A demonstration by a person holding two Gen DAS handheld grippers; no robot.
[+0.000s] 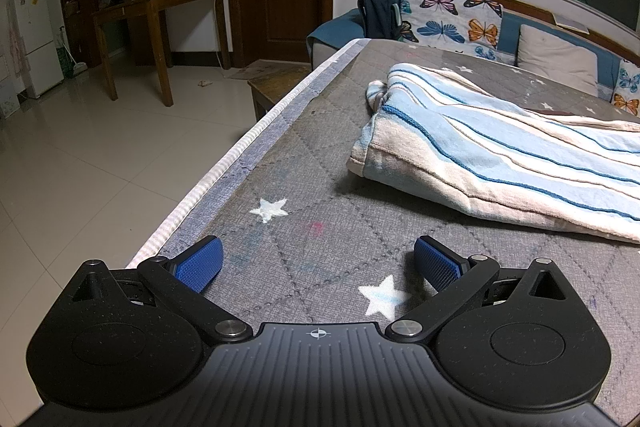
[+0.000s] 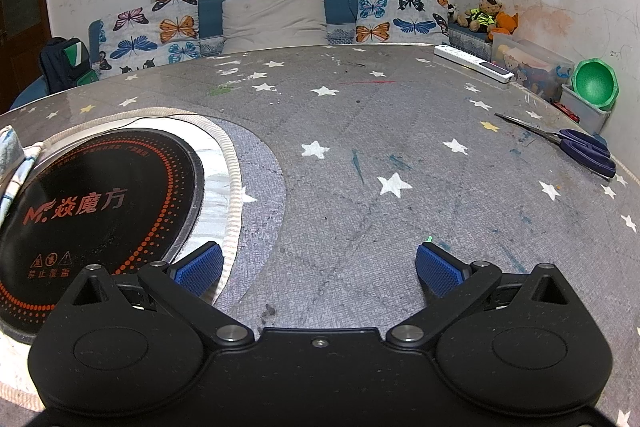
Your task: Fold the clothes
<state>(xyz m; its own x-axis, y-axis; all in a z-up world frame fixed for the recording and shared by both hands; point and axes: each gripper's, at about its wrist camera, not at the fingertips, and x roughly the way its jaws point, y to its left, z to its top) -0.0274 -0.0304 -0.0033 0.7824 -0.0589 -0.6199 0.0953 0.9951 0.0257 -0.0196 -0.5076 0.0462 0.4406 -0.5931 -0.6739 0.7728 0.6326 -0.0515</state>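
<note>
A folded cloth with blue, light-blue and cream stripes (image 1: 492, 147) lies on the grey star-print table cover (image 1: 304, 187), ahead and to the right in the left wrist view. My left gripper (image 1: 318, 261) is open and empty, low over the cover, short of the cloth's near edge. My right gripper (image 2: 320, 265) is open and empty over the same cover (image 2: 380, 147). A corner of the striped cloth (image 2: 12, 163) shows at the far left of the right wrist view, beyond the cooktop.
A round black induction cooktop (image 2: 96, 211) is set into the table left of my right gripper. Scissors (image 2: 576, 145) lie at the right edge, a white remote (image 2: 472, 61) farther back. The table edge (image 1: 224, 167) drops to the tiled floor at left. A sofa with butterfly cushions (image 2: 276, 23) stands behind.
</note>
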